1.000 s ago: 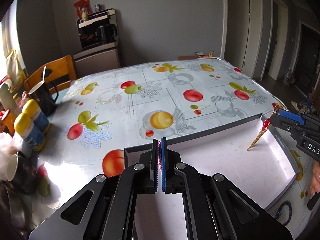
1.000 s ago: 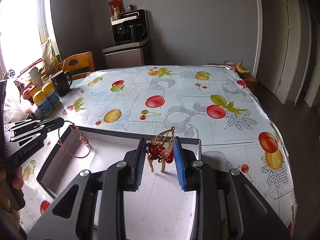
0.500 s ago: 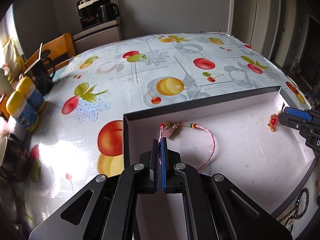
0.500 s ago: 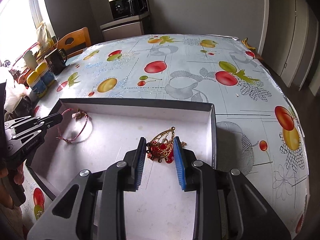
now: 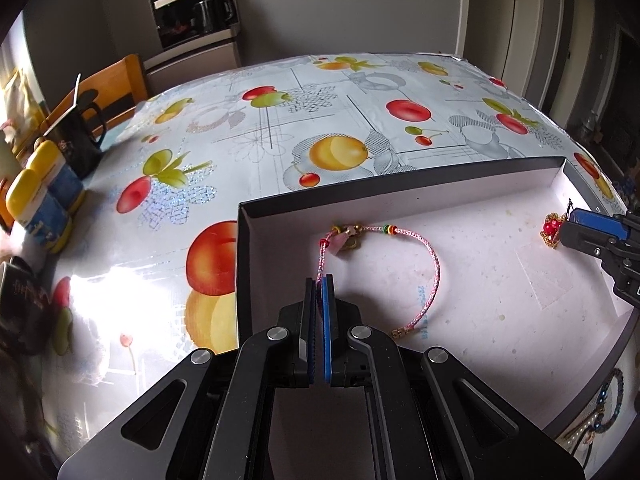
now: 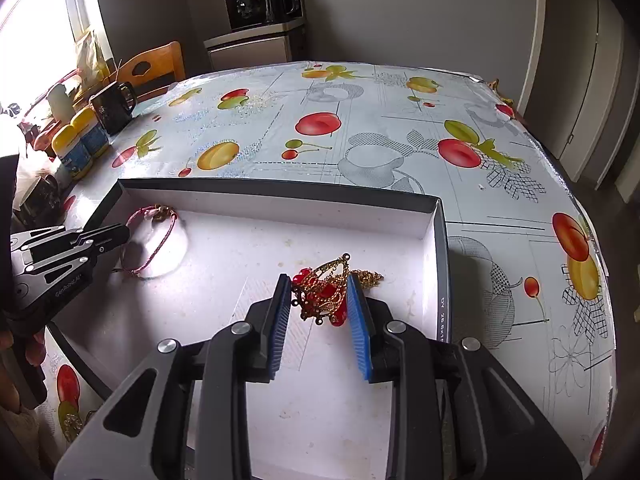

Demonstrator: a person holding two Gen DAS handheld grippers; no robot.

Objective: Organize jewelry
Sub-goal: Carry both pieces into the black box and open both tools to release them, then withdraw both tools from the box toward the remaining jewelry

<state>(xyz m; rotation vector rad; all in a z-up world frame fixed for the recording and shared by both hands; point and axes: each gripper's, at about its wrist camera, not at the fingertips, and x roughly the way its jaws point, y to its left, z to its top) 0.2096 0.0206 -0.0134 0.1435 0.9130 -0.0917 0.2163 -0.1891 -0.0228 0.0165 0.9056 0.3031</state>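
Note:
A shallow box (image 5: 400,182) with a dark rim and white floor lies on the table; it also shows in the right wrist view (image 6: 280,190). My left gripper (image 5: 319,284) is shut on a pink cord bracelet (image 5: 434,264), most of which lies on the box floor near the left corner. The bracelet also shows in the right wrist view (image 6: 160,240). My right gripper (image 6: 319,284) is shut on a gold and red earring (image 6: 326,292) that rests low on the box floor by the right wall. The earring also shows in the left wrist view (image 5: 552,228).
A fruit-print tablecloth (image 5: 320,120) covers the table. Two yellow-capped bottles (image 5: 40,196) and a black mug (image 5: 80,140) stand at the left edge. Beaded jewelry (image 5: 604,412) lies outside the box at the near right. A wooden chair (image 6: 156,68) stands behind.
Both grippers have come down into the box. The bracelet and the earring, held in the air a second ago, now rest on the box floor, still between the fingers.

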